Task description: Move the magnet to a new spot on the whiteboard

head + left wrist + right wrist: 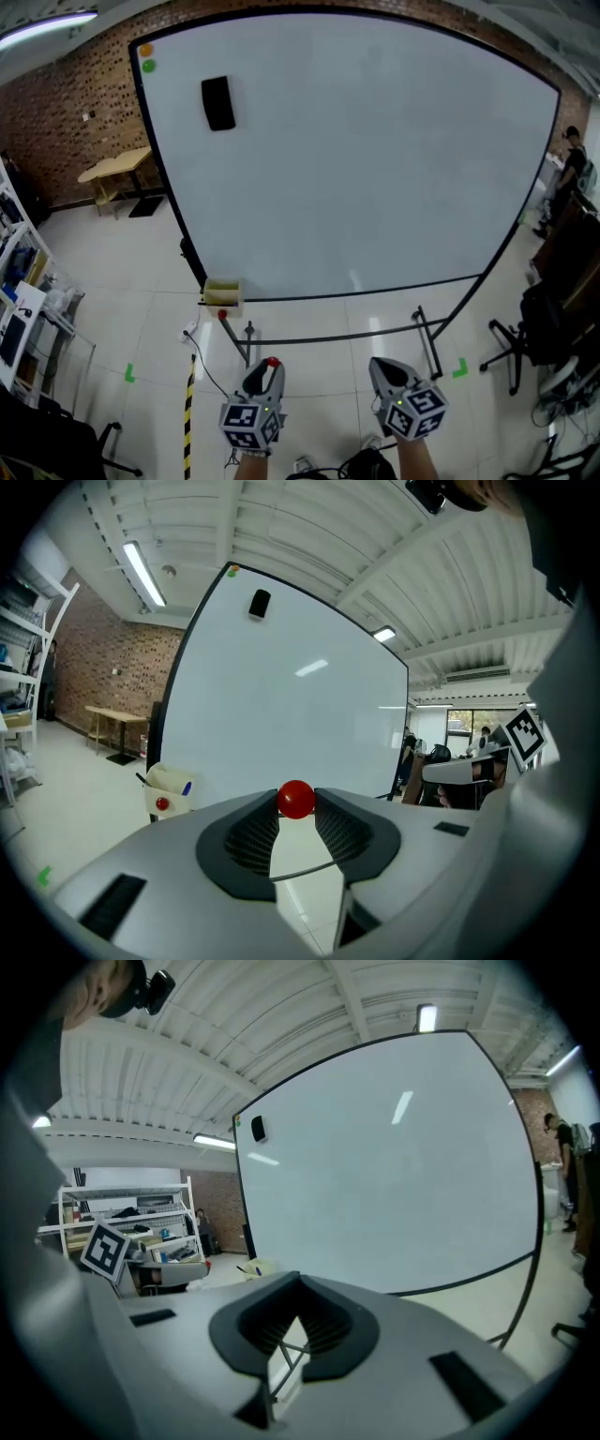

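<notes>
Red magnet (297, 799) sits pinched in the left tool (267, 372), well short of the whiteboard (356, 159); placing it remains. The right tool (298, 1283) is closed and empty.

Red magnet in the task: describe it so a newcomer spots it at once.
Below the large whiteboard, the left tongs point at the board. The magnet is the small red ball pinched between their tips; the other red ball sits on the cream holder at the board's lower left corner.
</notes>
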The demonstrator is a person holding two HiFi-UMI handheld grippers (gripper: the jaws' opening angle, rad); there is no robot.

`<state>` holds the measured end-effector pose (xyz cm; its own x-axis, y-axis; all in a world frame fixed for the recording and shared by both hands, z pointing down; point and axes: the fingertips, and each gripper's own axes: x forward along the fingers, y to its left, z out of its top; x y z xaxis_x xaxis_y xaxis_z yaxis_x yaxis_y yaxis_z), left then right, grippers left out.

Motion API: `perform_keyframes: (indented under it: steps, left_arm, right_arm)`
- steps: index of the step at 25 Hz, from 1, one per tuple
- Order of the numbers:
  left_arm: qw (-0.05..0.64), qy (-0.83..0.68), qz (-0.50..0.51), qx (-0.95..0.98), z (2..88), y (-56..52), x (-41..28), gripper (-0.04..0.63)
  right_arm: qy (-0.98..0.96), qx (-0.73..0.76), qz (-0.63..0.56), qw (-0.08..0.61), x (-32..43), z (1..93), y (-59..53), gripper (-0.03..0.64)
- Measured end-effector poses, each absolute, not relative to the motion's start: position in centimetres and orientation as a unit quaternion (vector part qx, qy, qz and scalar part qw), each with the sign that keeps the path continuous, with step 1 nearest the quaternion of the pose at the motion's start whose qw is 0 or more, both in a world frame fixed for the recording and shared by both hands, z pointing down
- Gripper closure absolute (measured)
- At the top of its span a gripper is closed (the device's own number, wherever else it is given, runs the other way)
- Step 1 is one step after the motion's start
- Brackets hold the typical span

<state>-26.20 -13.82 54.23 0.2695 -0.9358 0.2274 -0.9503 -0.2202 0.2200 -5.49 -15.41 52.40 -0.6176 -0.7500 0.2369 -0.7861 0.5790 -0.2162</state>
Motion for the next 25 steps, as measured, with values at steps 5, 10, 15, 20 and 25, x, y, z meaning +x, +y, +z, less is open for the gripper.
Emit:
perform_keyframes:
  steps: [5,10,15,20,25]
  left_arm:
    - [0.156,-0.6,0.018,0.784,54.2,-11.8,-25.6,0.474]
    - [0.136,-0.595,0.015,0.792,52.3,-11.3,-22.7,0.474]
    - [0.117,-0.59,0.014,0.799,50.5,-10.7,-19.6,0.474]
    - [0.105,-0.595,0.017,0.797,49.7,-9.7,-17.3,0.474]
    - [0.102,-0.606,0.022,0.789,49.5,-8.6,-16.4,0.474]
  right_arm:
    - [-0.885,0.438,0.142,0.071,-5.3,52.2,-13.5,0.606]
    - [-0.881,0.447,0.138,0.065,-2.5,52.0,-13.0,0.606]
    - [-0.881,0.451,0.136,0.045,0.5,51.2,-11.9,0.606]
    - [-0.886,0.442,0.135,0.038,2.2,50.9,-11.0,0.606]
    - [-0.894,0.428,0.131,0.035,2.7,50.2,-9.9,0.606]
